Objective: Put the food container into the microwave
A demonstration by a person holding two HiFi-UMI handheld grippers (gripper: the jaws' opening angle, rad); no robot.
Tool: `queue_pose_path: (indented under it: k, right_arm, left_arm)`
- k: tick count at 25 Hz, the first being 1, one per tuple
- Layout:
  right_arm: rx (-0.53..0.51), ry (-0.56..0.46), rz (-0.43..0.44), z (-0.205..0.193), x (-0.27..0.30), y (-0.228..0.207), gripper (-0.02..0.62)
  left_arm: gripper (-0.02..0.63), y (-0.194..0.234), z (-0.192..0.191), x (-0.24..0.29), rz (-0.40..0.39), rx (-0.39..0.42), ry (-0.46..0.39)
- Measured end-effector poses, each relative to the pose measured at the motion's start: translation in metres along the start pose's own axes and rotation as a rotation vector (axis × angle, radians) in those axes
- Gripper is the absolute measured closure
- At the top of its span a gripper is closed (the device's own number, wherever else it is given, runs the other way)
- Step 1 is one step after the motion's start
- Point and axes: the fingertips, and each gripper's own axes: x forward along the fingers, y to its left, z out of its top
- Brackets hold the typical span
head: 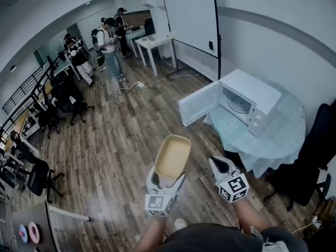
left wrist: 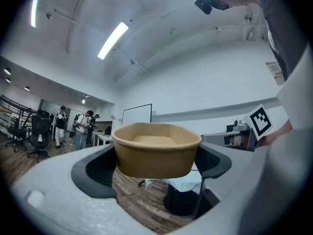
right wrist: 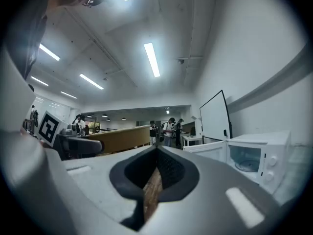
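Observation:
A tan paper food container (head: 172, 156) sits level and empty in my left gripper (head: 166, 180), whose jaws stand wide and press on its two sides. In the left gripper view the container (left wrist: 156, 151) fills the gap between the dark pads (left wrist: 100, 168). My right gripper (head: 222, 168) is held beside it, to the right, shut with nothing between its jaws (right wrist: 155, 175). The white microwave (head: 247, 101) stands on a round table ahead and to the right, its door (head: 198, 103) swung open to the left. The glass turntable (head: 240, 104) shows inside.
The round table (head: 283, 135) wears a pale blue cloth. A dark office chair (head: 307, 167) stands at its right. A whiteboard (head: 191, 20) and a white desk (head: 155, 43) stand at the back wall, several people beyond. Black chairs (head: 37, 172) line the left.

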Motion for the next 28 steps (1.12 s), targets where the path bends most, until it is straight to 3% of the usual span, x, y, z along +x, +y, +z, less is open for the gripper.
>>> queue_pose_path:
  k: [11, 19, 28]
  right_arm:
    - [-0.003, -0.010, 0.019, -0.001, 0.018, 0.012, 0.594]
    - [0.052, -0.031, 0.010, -0.002, 0.031, 0.020, 0.594]
    - [0.031, -0.009, 0.032, -0.007, 0.062, 0.055, 0.594]
  left_arm:
    - [0.097, 0.014, 0.001, -0.001, 0.006, -0.006, 0.004]
    - [0.097, 0.029, -0.004, -0.004, -0.013, -0.008, 0.003]
    - [0.097, 0.063, -0.006, -0.009, -0.046, -0.017, -0.005]
